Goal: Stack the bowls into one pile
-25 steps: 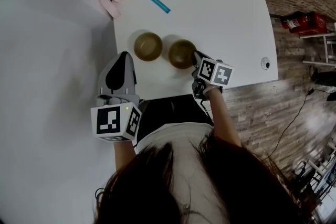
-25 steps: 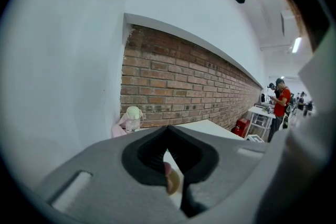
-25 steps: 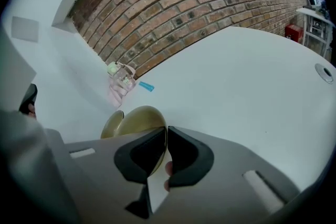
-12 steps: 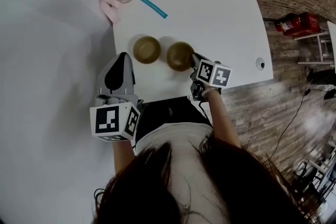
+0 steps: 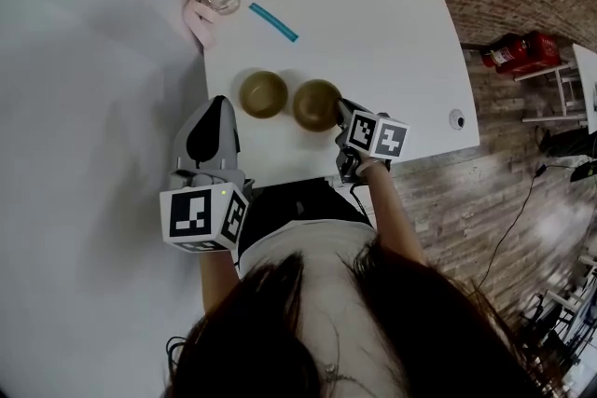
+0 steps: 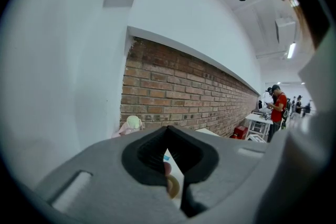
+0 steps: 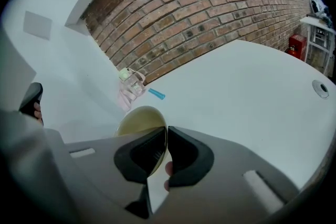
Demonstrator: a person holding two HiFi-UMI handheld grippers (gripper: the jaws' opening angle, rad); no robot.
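One bowl [image 5: 315,103] (judged light, rigid, slick, so best taken at the rim) is rim-clamped by the right gripper [image 5: 341,114]; the left gripper [image 5: 220,107] is closed, empty.

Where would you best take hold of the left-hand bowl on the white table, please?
The left-hand bowl sits upright and open, thin-walled, and looks too wide to span. So probably pinch its near rim, the left gripper coming from the person's side, one jaw inside, one outside.
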